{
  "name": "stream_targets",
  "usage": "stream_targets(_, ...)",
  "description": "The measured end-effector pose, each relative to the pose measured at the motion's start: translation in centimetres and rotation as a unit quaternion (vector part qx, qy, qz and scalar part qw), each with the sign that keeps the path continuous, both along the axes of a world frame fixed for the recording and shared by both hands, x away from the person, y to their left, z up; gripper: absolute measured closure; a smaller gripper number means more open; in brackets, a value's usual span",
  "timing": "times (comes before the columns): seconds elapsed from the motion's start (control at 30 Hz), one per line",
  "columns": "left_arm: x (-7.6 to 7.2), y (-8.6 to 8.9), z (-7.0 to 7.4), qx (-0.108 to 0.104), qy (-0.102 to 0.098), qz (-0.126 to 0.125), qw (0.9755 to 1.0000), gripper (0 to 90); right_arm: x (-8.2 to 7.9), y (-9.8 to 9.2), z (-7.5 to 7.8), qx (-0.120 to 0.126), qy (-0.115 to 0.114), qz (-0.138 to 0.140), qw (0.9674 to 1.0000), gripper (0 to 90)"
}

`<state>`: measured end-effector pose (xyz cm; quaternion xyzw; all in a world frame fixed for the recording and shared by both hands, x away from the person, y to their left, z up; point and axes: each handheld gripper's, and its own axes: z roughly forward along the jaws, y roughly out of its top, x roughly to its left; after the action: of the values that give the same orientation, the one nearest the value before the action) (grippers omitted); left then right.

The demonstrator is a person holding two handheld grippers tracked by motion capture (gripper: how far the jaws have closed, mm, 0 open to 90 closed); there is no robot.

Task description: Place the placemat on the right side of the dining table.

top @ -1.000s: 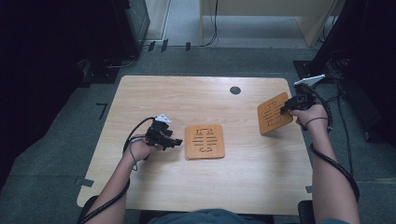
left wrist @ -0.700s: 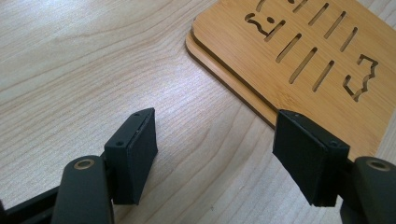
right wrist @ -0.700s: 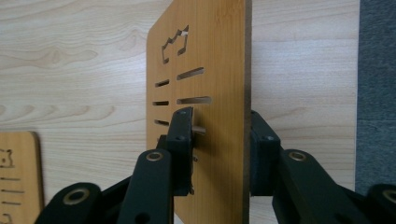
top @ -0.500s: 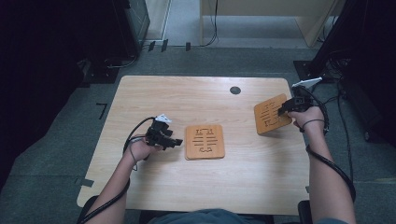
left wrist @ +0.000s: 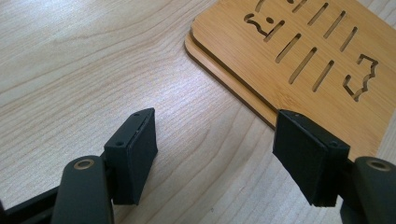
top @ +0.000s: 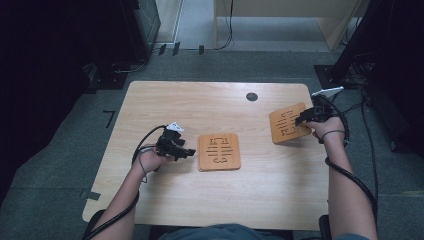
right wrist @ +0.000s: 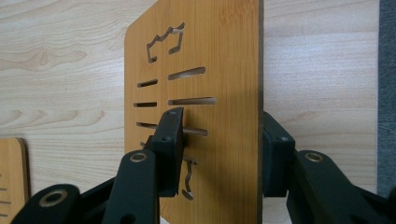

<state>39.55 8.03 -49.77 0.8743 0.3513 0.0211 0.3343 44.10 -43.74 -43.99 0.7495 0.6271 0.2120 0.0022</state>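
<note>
1. Shifted slightly leftward since the earlier frame: tilted bamboo trivet [top: 287, 123] with right gripper [top: 306, 116].
2. Jaws just opening, trivet [right wrist: 212, 93] between them, near pad apart from its face.
3. Left gripper [left wrist: 224, 154]: open, empty, beside stacked trivets [top: 219, 151].
4. Slotted cut-outs, rounded corners, table [top: 200, 105] right side.

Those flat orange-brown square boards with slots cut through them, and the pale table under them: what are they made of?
The orange-brown slotted board held on edge and the stacked flat pair look like bamboo or thin plywood: fine straight grain, satin finish, darker cut edges. The pale table shows a wavy maple-like pattern, likely a smooth printed laminate, though real wood can't be excluded.
</note>
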Motion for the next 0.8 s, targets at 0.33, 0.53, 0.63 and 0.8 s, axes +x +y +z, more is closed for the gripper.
stream_targets(0.33,0.1,-0.1,0.0,0.000,-0.003,-0.002,1.0000,29.4,0.2,-0.5,-0.8,0.006,-0.008,-0.002,0.9999,56.4)
stream_targets(0.53,0.1,-0.1,-0.1,0.000,-0.006,0.000,1.0000,29.3,-0.3,-0.8,-1.6,0.015,-0.020,-0.004,0.9997,54.3)
stream_targets(0.63,0.1,-0.2,-0.1,0.003,-0.008,-0.002,1.0000,29.2,-0.6,-0.7,-2.0,0.025,-0.027,0.000,0.9993,53.9)
stream_targets(0.8,0.1,-0.2,-0.1,0.002,-0.008,-0.001,1.0000,29.2,-0.6,-0.6,-2.5,0.036,-0.025,0.006,0.9990,52.7)
